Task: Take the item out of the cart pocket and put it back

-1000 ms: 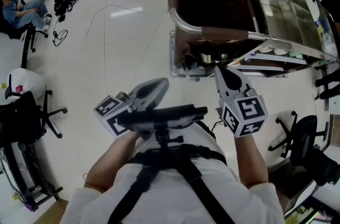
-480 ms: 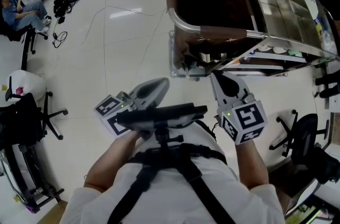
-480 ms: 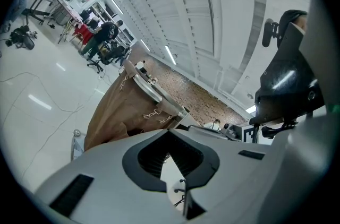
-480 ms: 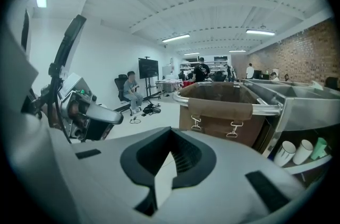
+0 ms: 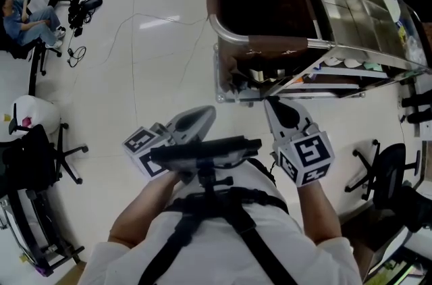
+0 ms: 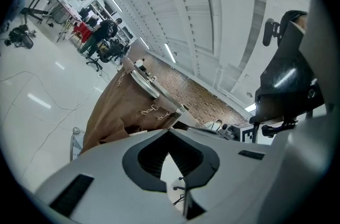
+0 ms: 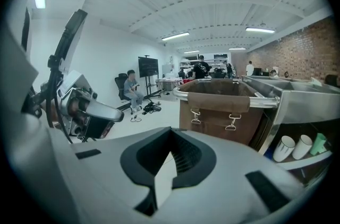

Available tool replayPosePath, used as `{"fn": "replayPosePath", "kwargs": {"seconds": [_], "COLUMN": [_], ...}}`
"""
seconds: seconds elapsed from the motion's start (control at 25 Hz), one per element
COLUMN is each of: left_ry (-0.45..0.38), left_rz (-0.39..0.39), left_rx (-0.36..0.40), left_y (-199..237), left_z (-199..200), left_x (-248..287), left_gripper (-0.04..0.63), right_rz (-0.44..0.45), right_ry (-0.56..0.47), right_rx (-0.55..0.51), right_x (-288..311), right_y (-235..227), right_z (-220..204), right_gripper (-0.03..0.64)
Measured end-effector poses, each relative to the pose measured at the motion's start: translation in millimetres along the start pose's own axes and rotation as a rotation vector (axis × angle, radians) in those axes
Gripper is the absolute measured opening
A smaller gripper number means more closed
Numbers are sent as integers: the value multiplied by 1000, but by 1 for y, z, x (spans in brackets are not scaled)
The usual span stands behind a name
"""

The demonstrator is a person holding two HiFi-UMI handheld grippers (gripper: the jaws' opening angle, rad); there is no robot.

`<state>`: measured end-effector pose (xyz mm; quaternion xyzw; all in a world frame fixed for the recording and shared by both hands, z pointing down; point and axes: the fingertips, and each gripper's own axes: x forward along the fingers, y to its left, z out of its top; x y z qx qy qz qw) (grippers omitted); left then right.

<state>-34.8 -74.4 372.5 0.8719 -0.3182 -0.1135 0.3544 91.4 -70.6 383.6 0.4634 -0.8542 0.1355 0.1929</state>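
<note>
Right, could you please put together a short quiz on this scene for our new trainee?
1. True or false: the right hand-held gripper has an item clamped between its jaws.
2. What colour is the bag that hangs in the cart? A) blue B) brown C) green
3. Fill the gap: in the right gripper view, the white cups stand on a shelf to the ___ of the bag.

Key: 1 false, its jaws are shut on nothing; 2 B; 3 right.
</note>
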Motion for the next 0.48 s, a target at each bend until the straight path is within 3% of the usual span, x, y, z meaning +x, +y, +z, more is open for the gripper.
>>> {"fn": "replayPosePath", "kwargs": {"seconds": [0.2, 0.48], "left_ry": [39, 50], "left_rz": [18, 11], "left_rx": [-55, -28], "left_y": [-6, -20], "left_z": [-34, -32], "left_x": [-2, 19], "left_gripper": [-6, -6], "right_rz": [24, 8], "right_ry": [68, 5], "right_rx": [29, 30], "right_x": [-16, -27], "right_y": [-1, -22], "right_z": [-27, -20], "right_gripper": [-3, -3]}}
